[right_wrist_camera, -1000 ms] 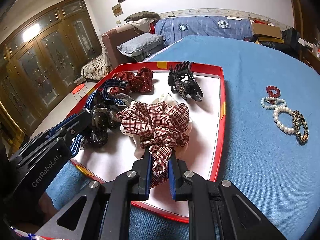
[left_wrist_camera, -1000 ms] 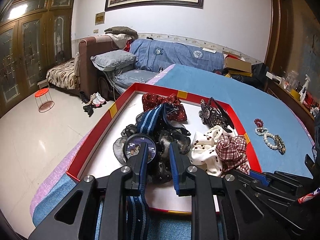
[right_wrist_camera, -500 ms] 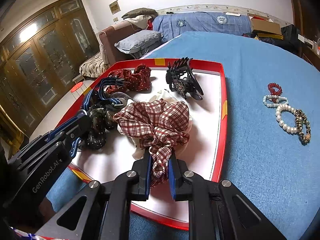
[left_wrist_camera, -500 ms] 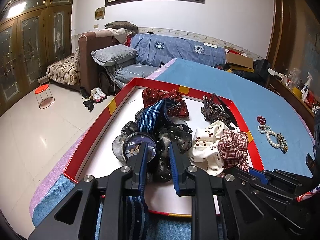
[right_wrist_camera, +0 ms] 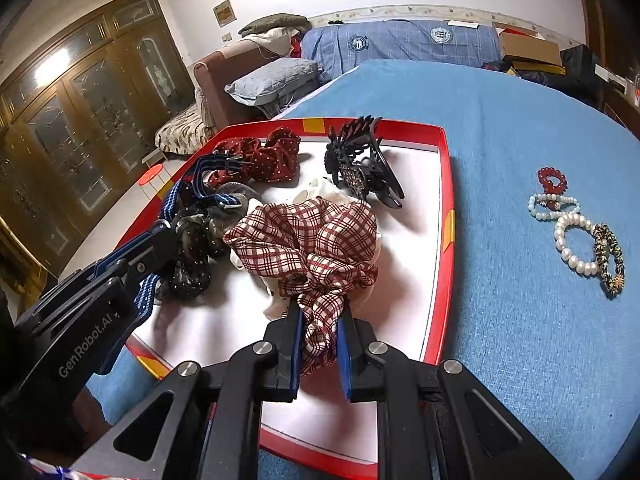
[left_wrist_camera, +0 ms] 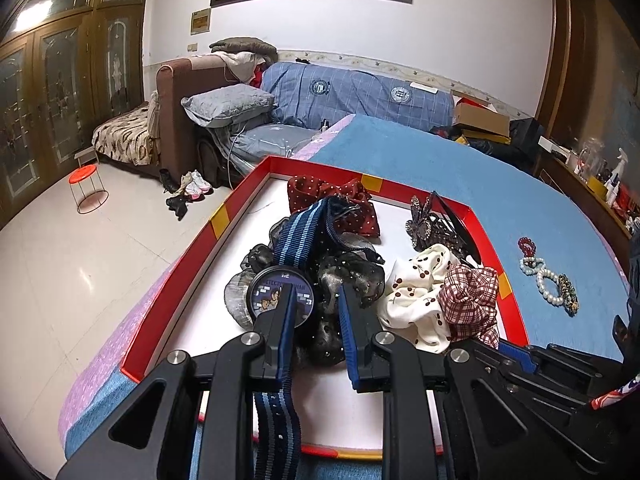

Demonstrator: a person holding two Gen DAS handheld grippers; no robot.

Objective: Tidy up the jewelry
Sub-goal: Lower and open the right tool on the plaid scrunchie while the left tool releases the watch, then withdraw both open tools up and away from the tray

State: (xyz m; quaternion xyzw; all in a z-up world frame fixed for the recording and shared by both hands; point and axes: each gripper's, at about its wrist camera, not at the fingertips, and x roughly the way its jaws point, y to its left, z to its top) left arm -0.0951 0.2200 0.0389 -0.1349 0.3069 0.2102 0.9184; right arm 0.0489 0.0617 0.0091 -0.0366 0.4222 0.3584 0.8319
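The right gripper (right_wrist_camera: 318, 320) has its jaws clenched on a red-and-white plaid scrunchie (right_wrist_camera: 308, 236), which lies near the middle of the red-rimmed tray (right_wrist_camera: 447, 184) on top of a cream cherry-print scrunchie (left_wrist_camera: 416, 292). The left gripper (left_wrist_camera: 316, 300) has its jaws parted over a black dotted scrunchie (left_wrist_camera: 344, 280) near the tray's left side; its left finger sits against a round-faced watch (left_wrist_camera: 280, 296) on a blue striped strap (left_wrist_camera: 298, 236), though whether it presses the watch cannot be told. A dark red dotted bow (right_wrist_camera: 260, 158) rests at the tray's far left corner, and a black butterfly claw clip (right_wrist_camera: 360, 164) by the far edge. On the blue tablecloth (right_wrist_camera: 520, 320), well apart from the tray's right rim, lie a red bead bracelet (right_wrist_camera: 552, 178), two pearl bracelets (right_wrist_camera: 572, 240) and a leopard-pattern bracelet (right_wrist_camera: 610, 258), touching one another in a row.
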